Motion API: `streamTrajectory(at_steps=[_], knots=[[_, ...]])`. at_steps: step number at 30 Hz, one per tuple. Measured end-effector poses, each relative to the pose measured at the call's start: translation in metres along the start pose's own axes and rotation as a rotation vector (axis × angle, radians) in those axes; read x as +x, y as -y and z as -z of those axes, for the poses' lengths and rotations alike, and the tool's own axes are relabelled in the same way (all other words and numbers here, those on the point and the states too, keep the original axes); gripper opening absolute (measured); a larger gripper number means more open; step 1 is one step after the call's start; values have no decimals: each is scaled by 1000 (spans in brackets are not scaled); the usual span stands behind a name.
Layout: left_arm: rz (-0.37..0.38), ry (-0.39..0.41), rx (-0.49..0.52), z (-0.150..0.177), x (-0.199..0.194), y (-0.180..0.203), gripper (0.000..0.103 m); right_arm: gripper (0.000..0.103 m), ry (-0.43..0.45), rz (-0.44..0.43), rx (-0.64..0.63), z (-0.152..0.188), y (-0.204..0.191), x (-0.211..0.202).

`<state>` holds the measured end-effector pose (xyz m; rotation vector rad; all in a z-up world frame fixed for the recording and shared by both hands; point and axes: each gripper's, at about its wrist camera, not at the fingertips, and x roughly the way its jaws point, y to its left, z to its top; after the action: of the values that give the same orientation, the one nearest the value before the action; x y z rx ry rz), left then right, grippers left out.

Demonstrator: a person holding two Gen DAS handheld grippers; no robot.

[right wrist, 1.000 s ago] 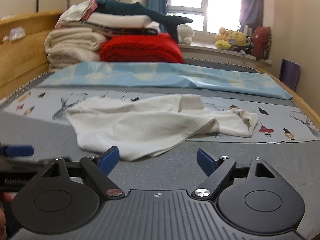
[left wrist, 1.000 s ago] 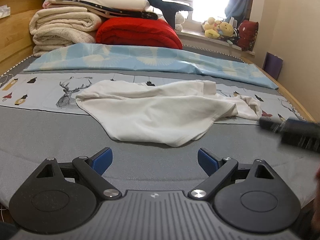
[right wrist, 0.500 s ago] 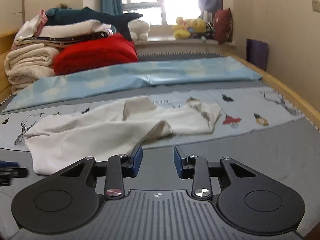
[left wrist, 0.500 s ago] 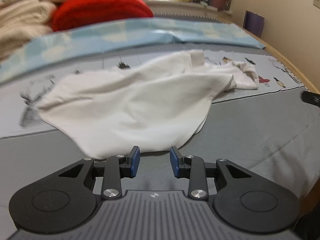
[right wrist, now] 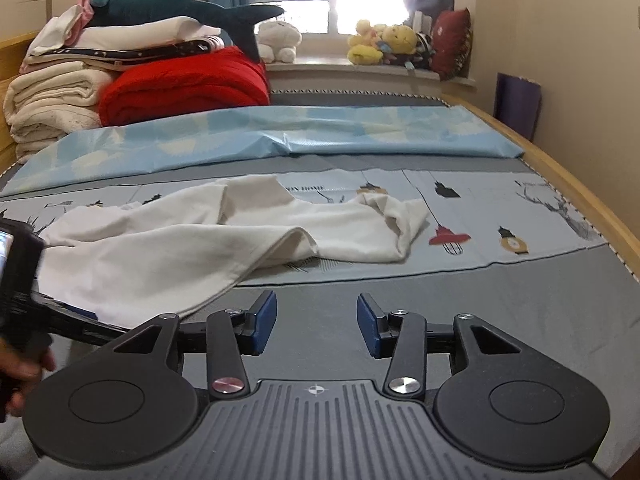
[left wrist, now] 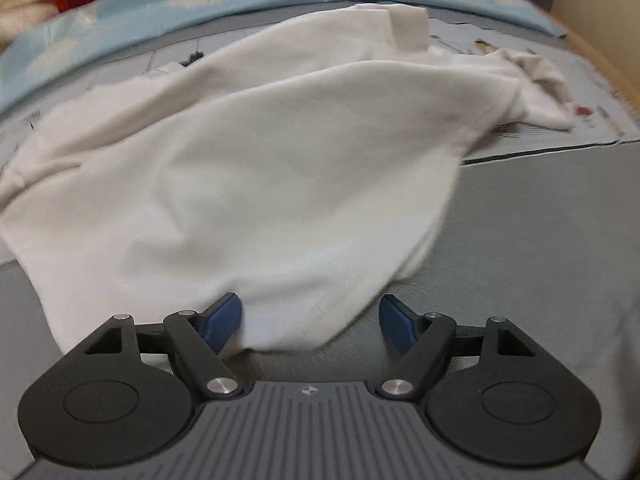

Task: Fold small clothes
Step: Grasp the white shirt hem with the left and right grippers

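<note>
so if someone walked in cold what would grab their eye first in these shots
Probably the crumpled white garment sprawled across the middle of the grey bed cover. The left gripper sits right at its near edge, jaws opening, with the hem between its blue pads but not pinched. Behind, the red blanket beside stacked bedding, with a dark shark plush on top, stands out at the headboard end.

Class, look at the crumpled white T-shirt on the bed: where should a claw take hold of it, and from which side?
Probably the near hem of the white T-shirt, approached from the bed's near edge. It lies thin on the grey bed cover, between the opening left claw pads.
</note>
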<state>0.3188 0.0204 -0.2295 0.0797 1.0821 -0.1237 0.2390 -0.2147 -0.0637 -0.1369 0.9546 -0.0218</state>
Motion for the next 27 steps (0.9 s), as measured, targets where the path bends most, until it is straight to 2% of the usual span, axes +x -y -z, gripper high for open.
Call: streamTrajectory(at_steps=[1, 3, 4, 5, 9, 14, 19, 21, 22, 23, 25, 27], knots=[[-21, 20, 22, -1, 1, 1, 77, 47, -5, 4, -1, 0, 2, 1], [-46, 47, 25, -2, -1, -2, 53, 47, -13, 11, -3, 1, 5, 2], [-55, 51, 21, -3, -3, -5, 20, 47, -17, 14, -2, 1, 6, 2], [-67, 50, 15, -4, -8, -9, 11, 47, -21, 16, -2, 1, 8, 2], [-21, 135, -4, -1, -55, -24, 10, 46, -31, 19, 3, 2, 9, 1], [125, 216, 139, 25, -137, -33, 9, 42, -17, 33, 51, 3, 10, -1], [312, 169, 333, 88, -196, -63, 8, 34, -21, 27, 121, 7, 9, 0], [356, 142, 364, 107, -203, -80, 11, 34, -21, 16, 140, 7, 6, 1], [384, 113, 318, 114, -203, -93, 18, 34, -30, 8, 141, 7, 4, 3], [417, 102, 245, 120, -201, -106, 30, 34, -41, -2, 139, 7, 0, 5], [487, 112, -18, 129, -192, -152, 45, 35, -77, -40, 121, 8, -10, 12], [440, 85, -191, 130, -186, -181, 45, 35, -118, -63, 90, 10, -21, 21]])
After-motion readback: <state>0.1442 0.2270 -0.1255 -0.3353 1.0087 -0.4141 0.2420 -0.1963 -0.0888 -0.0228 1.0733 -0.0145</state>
